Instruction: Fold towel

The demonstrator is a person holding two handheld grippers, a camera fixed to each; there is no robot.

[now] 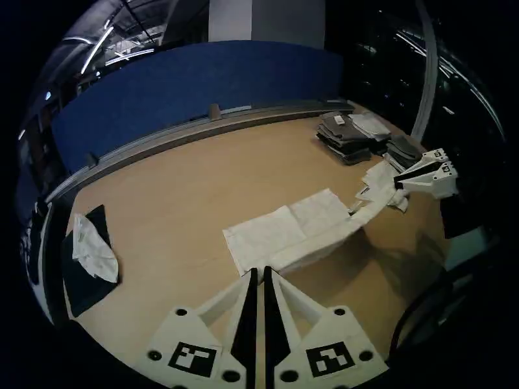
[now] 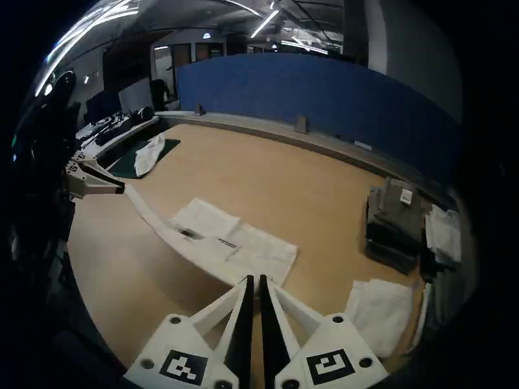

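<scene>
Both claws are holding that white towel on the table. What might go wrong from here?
The left claw and right claw each seem to pinch only a thin edge of the towel, so it might slip free mid-fold. The lifted edge sags between them while the rest lies flat on the table; uneven pulling could leave a crooked fold. The stack of grey towels sits near the right claw and might get nudged.

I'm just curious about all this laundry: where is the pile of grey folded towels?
In the left gripper view the grey pile sits far right, near the blue partition; in the right gripper view it lies right of the white towel.
</scene>
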